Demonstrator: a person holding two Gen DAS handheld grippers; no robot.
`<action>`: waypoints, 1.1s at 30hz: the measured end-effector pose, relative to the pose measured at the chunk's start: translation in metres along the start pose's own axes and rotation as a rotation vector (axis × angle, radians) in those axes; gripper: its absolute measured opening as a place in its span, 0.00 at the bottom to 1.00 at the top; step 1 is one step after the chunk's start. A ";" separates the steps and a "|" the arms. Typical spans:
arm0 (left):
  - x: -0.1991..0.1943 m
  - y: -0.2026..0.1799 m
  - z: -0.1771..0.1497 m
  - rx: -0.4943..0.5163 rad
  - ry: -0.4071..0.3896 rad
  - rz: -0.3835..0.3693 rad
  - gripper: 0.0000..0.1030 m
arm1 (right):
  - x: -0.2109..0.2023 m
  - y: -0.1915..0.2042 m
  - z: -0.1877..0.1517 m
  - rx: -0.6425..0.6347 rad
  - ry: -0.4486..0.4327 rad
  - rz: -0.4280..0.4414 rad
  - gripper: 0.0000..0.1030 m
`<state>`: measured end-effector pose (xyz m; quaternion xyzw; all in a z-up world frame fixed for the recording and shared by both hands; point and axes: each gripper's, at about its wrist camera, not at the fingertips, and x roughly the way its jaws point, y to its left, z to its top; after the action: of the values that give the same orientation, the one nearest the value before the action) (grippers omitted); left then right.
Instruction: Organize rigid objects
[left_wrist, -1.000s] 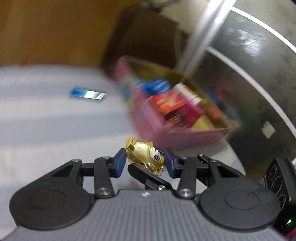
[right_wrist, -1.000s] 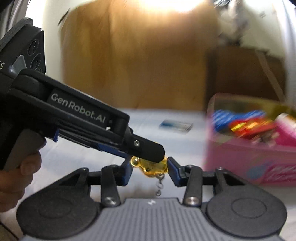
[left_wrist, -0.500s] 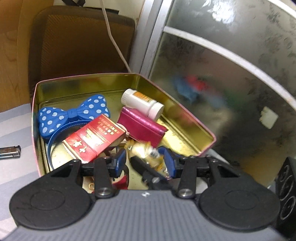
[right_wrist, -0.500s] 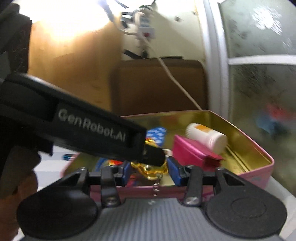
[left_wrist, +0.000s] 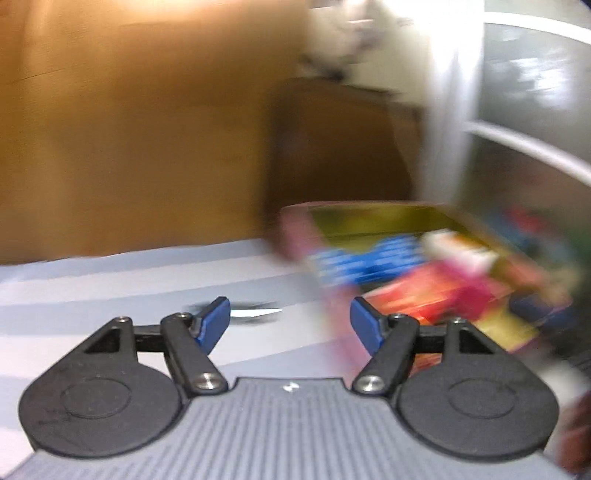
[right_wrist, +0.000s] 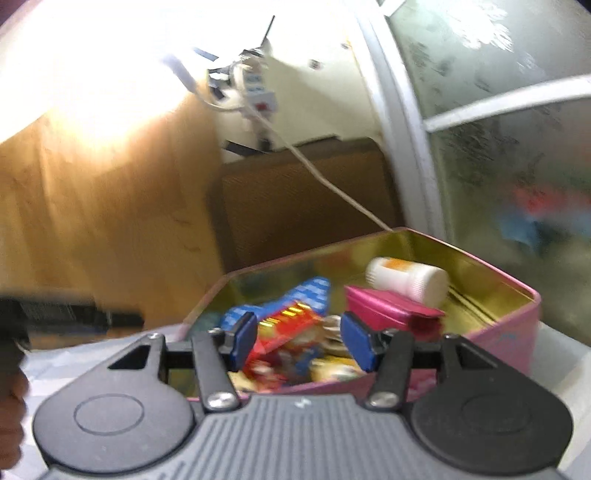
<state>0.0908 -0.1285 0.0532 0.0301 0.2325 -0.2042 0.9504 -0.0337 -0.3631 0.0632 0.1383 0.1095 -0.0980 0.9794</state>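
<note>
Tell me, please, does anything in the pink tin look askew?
Yes: the white bottle lies on its side, propped on the pink case at the back of the pink tin, among loosely heaped items.
</note>
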 end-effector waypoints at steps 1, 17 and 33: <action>0.001 0.017 -0.009 0.007 0.010 0.083 0.71 | -0.001 0.009 0.001 -0.015 -0.003 0.024 0.50; 0.004 0.128 -0.055 -0.147 0.040 0.321 0.71 | 0.166 0.207 0.018 -0.585 0.505 0.272 0.51; 0.006 0.131 -0.063 -0.187 0.058 0.291 0.71 | 0.172 0.217 -0.023 -0.771 0.700 0.277 0.04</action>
<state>0.1206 -0.0014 -0.0108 -0.0190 0.2710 -0.0410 0.9615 0.1751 -0.1793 0.0543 -0.1938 0.4382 0.1315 0.8678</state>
